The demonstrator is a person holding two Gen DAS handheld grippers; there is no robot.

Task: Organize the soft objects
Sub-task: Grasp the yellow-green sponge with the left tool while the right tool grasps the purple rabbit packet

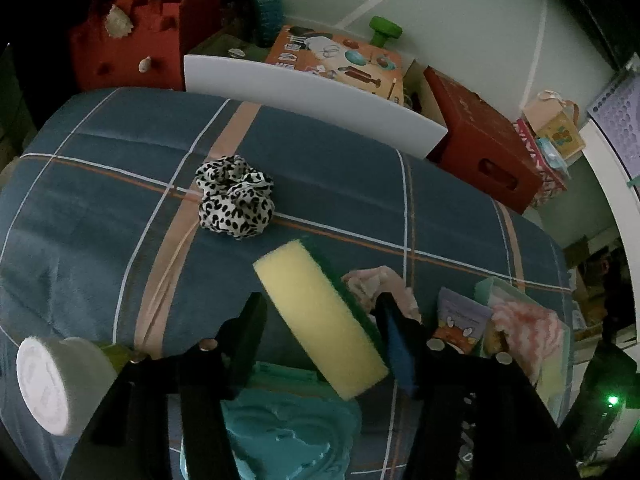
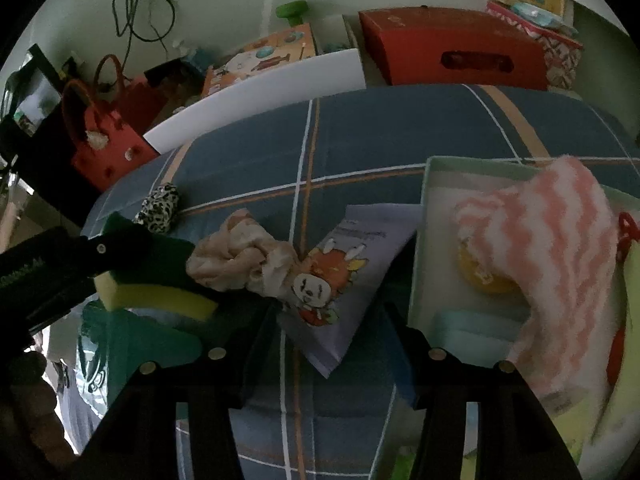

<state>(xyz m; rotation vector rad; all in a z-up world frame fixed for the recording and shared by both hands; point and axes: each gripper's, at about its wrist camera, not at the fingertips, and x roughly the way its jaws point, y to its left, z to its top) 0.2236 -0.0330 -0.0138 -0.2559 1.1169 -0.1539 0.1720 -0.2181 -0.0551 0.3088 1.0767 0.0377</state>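
A yellow and green sponge point(image 1: 320, 316) lies tilted between the fingers of my left gripper point(image 1: 324, 312), leaning on the right finger; the jaws stand wide apart. It also shows in the right wrist view point(image 2: 156, 292) under the left gripper's finger. A leopard scrunchie point(image 1: 234, 196) lies on the blue plaid bed point(image 1: 100, 208). A crumpled peach cloth point(image 2: 240, 256) and a cartoon pouch point(image 2: 344, 276) lie ahead of my open, empty right gripper point(image 2: 332, 328). A pale green bin point(image 2: 432, 184) holds a pink striped fuzzy cloth point(image 2: 552, 248).
A teal cloth in a bin point(image 1: 288, 432) sits below the left gripper. A white tape roll point(image 1: 52, 384) is at the left. Behind the bed are a white board point(image 1: 312, 100), a red box point(image 1: 484, 148) and a red bag point(image 1: 132, 40).
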